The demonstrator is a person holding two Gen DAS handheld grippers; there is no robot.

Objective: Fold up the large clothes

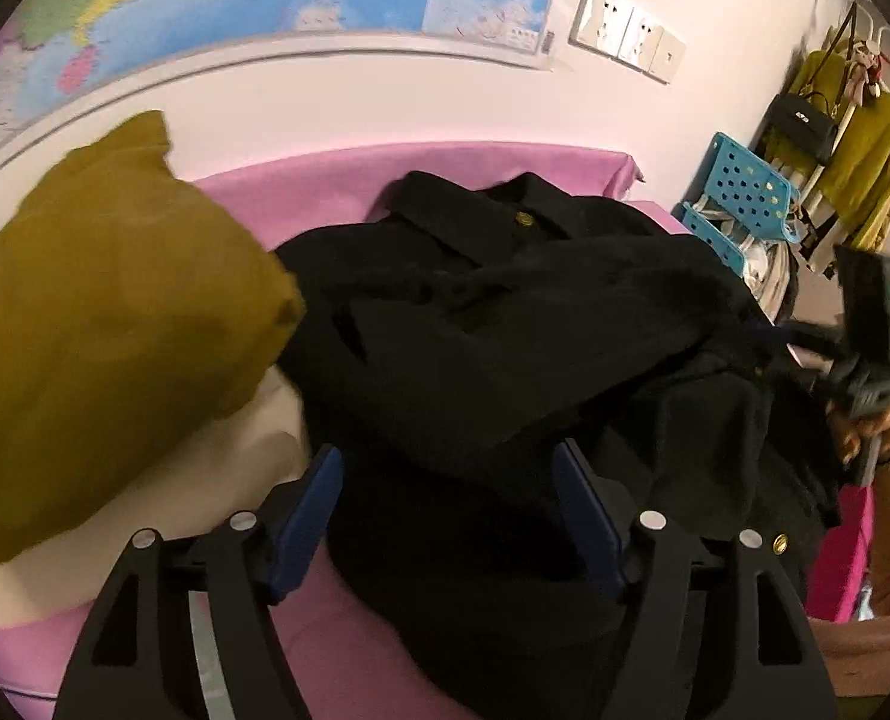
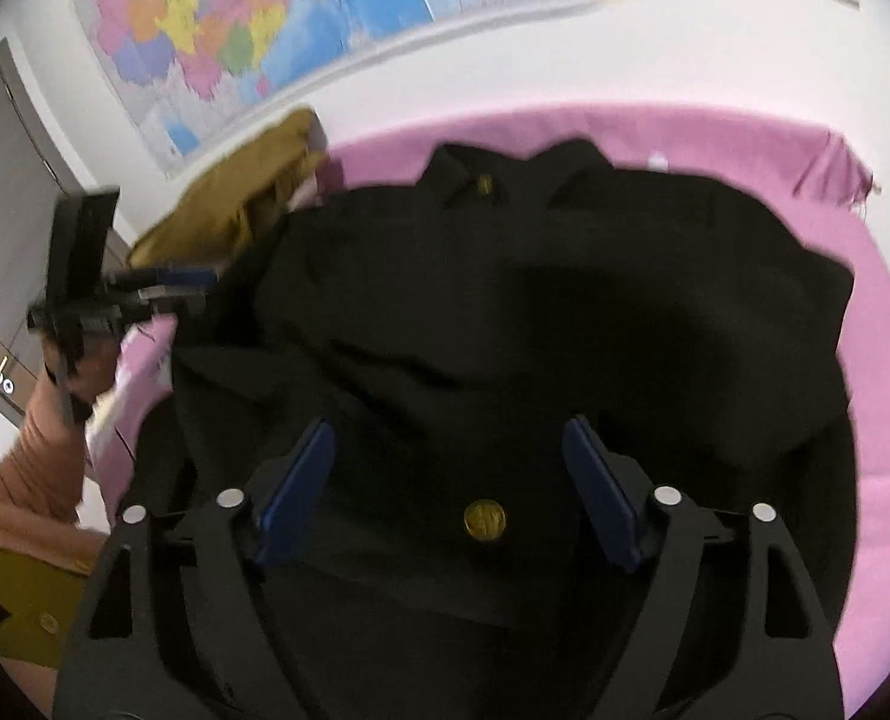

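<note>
I count one black button-front garment (image 2: 505, 312) crumpled on the one pink-covered bed (image 2: 883, 396), and two round brass buttons on it: one at the collar (image 2: 484, 183) and one lower down (image 2: 484, 519). There is one mustard-yellow cloth (image 1: 102, 312) lying over one cream-coloured cloth (image 1: 162, 474). One coloured wall map (image 2: 234, 30) hangs behind. My blue-padded fingers (image 1: 303, 516) number two on each of my two grippers.
</note>
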